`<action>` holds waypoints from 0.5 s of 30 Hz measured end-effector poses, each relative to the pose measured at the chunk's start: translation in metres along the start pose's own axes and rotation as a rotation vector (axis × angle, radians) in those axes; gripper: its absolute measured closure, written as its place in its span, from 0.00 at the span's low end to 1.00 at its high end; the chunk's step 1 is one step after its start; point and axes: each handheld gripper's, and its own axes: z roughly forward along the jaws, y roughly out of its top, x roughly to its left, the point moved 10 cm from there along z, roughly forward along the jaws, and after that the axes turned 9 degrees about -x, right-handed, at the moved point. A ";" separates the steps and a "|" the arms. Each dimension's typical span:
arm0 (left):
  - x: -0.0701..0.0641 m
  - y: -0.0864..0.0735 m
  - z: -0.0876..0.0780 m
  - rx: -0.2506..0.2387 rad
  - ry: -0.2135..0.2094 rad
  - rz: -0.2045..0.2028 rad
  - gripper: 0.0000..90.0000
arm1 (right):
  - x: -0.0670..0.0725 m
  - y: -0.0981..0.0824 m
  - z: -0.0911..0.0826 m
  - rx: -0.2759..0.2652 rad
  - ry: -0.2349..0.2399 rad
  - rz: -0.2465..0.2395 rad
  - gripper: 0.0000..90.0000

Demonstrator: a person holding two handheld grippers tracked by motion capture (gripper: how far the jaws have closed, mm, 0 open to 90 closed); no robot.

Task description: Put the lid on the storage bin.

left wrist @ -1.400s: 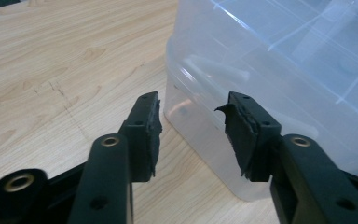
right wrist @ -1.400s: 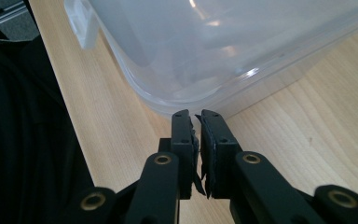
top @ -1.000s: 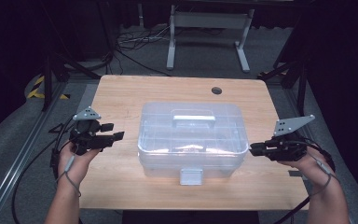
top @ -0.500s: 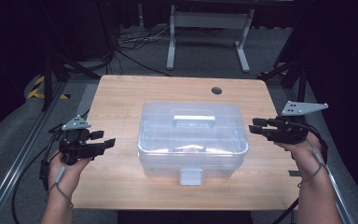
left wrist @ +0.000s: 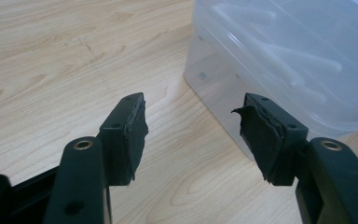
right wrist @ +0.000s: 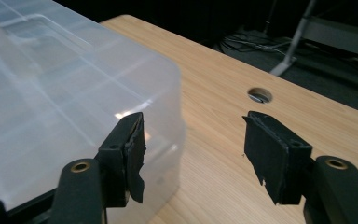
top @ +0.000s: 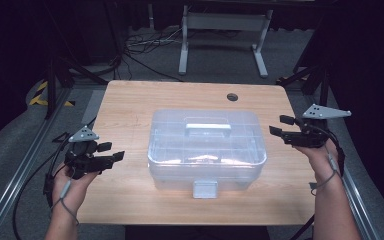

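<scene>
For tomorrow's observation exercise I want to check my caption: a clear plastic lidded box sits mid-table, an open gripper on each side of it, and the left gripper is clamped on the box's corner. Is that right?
One detail is wrong. The left gripper is not clamped on the clear plastic lidded box: the left gripper view shows its fingers open, with bare wooden table between them. The rest stands: the box is mid-table and the right gripper is open too.

The clear plastic box point(top: 207, 147) blurs its contents: pale shapes point(left wrist: 279, 51) show through the lid, too hazy to name. In both gripper views the box runs off the frame's edge. The person's forearms are cut off at the high view's near edge.
</scene>
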 end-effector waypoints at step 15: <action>0.008 -0.004 0.033 0.029 0.016 -0.002 0.44 | -0.030 -0.047 0.008 0.080 -0.082 0.060 0.38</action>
